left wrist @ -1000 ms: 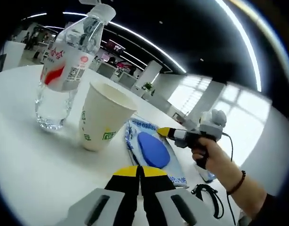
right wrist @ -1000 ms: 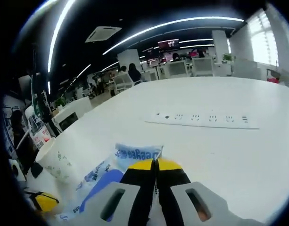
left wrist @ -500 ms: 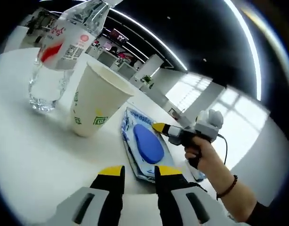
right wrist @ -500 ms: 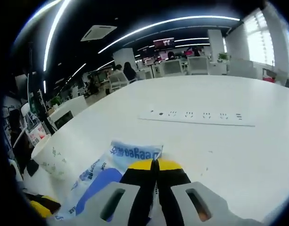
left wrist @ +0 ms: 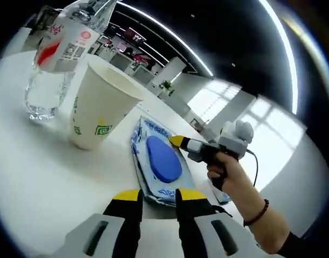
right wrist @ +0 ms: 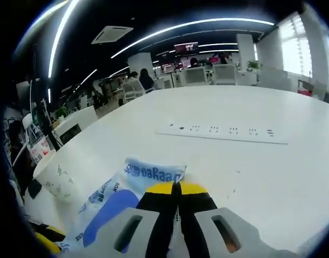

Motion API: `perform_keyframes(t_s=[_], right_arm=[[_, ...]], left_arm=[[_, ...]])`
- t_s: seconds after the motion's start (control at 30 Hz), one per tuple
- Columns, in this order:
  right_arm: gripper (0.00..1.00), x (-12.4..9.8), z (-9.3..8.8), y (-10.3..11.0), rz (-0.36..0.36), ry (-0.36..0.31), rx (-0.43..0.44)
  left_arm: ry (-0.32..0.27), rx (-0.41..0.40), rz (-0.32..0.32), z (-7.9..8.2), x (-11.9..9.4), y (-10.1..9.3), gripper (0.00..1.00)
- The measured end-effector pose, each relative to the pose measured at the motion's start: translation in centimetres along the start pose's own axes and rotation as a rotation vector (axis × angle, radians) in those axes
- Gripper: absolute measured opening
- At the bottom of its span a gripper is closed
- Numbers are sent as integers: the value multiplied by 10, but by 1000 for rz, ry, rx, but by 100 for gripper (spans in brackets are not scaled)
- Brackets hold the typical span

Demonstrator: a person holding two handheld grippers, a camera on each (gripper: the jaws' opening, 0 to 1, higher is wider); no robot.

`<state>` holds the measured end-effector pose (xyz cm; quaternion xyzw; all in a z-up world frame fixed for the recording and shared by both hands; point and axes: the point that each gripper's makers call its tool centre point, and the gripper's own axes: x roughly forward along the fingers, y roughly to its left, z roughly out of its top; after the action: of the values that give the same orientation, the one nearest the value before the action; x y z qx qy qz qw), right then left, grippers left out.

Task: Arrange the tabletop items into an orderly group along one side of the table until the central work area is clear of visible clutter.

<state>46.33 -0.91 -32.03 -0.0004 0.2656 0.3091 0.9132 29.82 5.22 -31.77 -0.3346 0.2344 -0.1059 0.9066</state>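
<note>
A flat wipes packet (left wrist: pixel 159 161) with a blue oval lid lies on the white table (left wrist: pixel 41 177), right of a paper cup (left wrist: pixel 97 107) and a clear water bottle (left wrist: pixel 51 59). My left gripper (left wrist: pixel 156 196) is open, and the packet's near end lies just beyond its yellow fingertips. A hand holds my right gripper (left wrist: pixel 177 141), whose yellow tip meets the packet's far side. In the right gripper view my right gripper (right wrist: pixel 177 186) is shut on the edge of the packet (right wrist: pixel 121 199). The cup (right wrist: pixel 51 174) stands to its left.
A white power strip (right wrist: pixel 223 131) lies flat on the table (right wrist: pixel 271 172) beyond the packet. A black cable lies near the person's wrist (left wrist: pixel 250 212). Office desks and chairs stand far behind.
My left gripper's jaws went from shut to open and came closer to the packet's near end. My right gripper stayed shut on the packet.
</note>
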Motion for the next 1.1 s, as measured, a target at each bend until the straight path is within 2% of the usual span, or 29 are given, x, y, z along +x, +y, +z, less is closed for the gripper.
perform_keyframes(t_s=[0.17,0.23,0.3,0.37,0.43,0.6,0.77,0.9,1.1], right_arm=[[0,10,12,-10,-4,2,2],[0,11,13,-11,-2,2,4],[0,12,15,-12,1,5,5],[0,12,16,-14,-1,8,3],[0,5,10,-10,-2,7,-4],[0,-2,7,-11,0,11,6],[0,-17,2,-13,-3,34,-2],[0,-31,-5,-22,-5,57,38],[0,-42,-7,-31,2,55,72]], left_arm=[[12,9,26,1,0,6,16],[24,50,51,-1,-1,9,13],[11,81,55,2,-3,8,8],[9,84,60,2,-5,6,6],[7,91,62,1,-4,7,5],[7,105,62,-1,-7,6,4],[-6,127,62,4,-12,6,4],[-6,145,65,8,-12,6,3],[-3,187,64,13,-11,1,3]])
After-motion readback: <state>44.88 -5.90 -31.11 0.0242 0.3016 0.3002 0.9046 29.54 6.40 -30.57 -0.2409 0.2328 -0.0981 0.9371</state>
